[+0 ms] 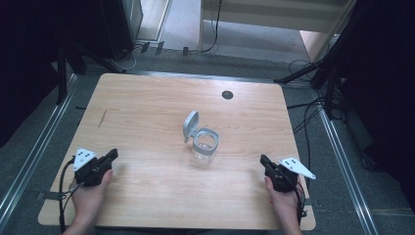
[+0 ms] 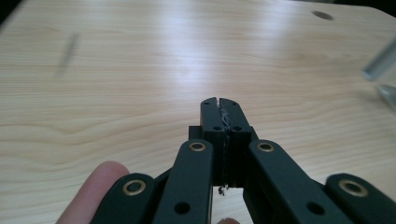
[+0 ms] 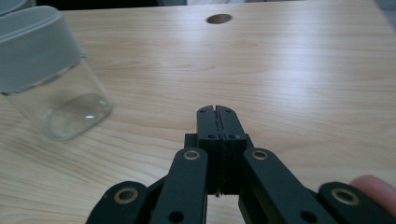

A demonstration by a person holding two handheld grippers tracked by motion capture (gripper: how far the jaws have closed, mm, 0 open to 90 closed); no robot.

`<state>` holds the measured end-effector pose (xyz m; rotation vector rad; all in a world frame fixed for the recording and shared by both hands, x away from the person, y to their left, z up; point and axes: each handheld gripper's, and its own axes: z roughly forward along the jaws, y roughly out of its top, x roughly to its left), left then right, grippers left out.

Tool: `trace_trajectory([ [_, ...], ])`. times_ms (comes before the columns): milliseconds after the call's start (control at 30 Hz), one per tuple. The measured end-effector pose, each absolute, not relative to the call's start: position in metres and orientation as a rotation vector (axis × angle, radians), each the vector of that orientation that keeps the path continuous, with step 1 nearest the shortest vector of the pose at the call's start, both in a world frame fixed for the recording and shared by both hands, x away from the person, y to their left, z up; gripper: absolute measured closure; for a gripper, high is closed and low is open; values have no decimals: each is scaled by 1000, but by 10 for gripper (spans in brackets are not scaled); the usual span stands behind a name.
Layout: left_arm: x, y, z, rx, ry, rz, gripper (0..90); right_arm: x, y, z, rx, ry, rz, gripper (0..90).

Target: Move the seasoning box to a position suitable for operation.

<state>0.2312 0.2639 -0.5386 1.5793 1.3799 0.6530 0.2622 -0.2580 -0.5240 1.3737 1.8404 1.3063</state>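
Note:
A clear glass jar (image 1: 204,148) with a grey collar stands upright at the middle of the wooden table (image 1: 147,98). Its grey hinged lid (image 1: 190,125) is flipped up and back on the jar's far left. The jar looks empty. In the right gripper view the jar (image 3: 51,88) sits at the upper left, apart from the jaws. My left gripper (image 1: 113,154) rests near the front left of the table, shut with nothing in it (image 2: 219,103). My right gripper (image 1: 264,160) rests near the front right, also shut and empty (image 3: 218,111).
A round cable hole (image 1: 227,95) sits near the table's far edge. A dark streak (image 1: 102,119) marks the wood at the left. Black stands and cables (image 1: 313,105) lie on the floor beside the table's right side.

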Motion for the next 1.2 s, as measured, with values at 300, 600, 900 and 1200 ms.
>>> trace_trajectory([
  [300,248,199,-533,1647,1263,530,900,286,-215,-511,1286,1927,1363,900],
  [600,259,140,-525,1690,1206,464,900,313,-186,-509,1259,1972,1367,900],
  [900,262,102,-520,1707,1175,441,900,335,-162,-510,1227,2033,1394,900],
  [1200,269,87,-517,1714,1187,434,900,347,-147,-513,1194,2090,1401,900],
])
